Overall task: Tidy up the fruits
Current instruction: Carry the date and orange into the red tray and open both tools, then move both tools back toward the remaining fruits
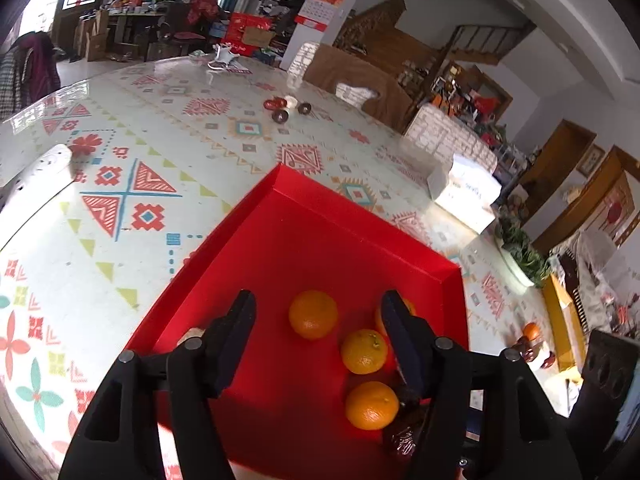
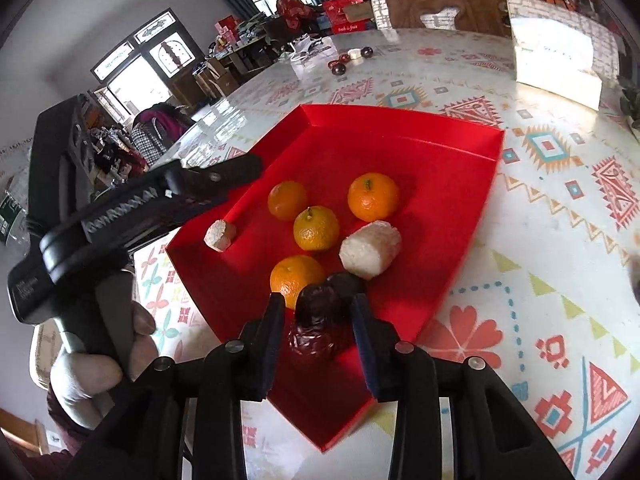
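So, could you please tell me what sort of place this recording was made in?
Most likely a lived-in home dining area: a large table with a patterned cloth, a wooden staircase, a wall calendar and cluttered shelves beyond.

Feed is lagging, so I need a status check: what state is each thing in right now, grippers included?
Red tray: on the table, open, holding fruit.
Oranges: four, loose in the tray.
White chunks: two, in the tray, apart.
Dark fruits: three, in the tray; the nearest lies between the right gripper's fingers.
Left gripper: open, empty, over the tray.
Right gripper: grip unclear.
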Demonstrator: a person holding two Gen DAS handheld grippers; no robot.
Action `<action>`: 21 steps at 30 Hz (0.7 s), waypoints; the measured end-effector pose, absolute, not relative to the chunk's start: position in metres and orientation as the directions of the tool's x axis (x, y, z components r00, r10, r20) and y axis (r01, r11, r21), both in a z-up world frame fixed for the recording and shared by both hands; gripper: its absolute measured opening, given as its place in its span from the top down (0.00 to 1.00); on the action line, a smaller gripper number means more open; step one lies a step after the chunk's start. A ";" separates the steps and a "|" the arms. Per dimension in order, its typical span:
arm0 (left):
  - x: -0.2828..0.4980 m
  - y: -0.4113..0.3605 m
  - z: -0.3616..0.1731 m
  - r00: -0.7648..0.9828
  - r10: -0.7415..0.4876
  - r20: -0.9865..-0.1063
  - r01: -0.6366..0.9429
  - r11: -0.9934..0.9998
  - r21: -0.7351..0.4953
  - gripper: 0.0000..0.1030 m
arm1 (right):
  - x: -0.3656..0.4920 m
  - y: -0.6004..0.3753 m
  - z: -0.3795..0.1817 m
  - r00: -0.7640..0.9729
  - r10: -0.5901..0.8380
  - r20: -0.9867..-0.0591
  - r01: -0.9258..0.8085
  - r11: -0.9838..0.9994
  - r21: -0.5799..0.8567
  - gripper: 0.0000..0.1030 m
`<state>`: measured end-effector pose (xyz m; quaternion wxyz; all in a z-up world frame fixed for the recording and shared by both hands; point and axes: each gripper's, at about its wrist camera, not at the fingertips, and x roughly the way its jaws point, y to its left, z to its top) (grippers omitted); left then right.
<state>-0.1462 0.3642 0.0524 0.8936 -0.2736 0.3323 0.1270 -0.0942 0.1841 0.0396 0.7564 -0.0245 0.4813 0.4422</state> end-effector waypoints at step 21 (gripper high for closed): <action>-0.140 0.237 0.095 0.787 -0.086 -0.611 -0.173 0.920 -0.352 0.28 | -0.079 -0.059 0.061 0.549 0.480 -0.685 -0.391 0.871 0.297 0.23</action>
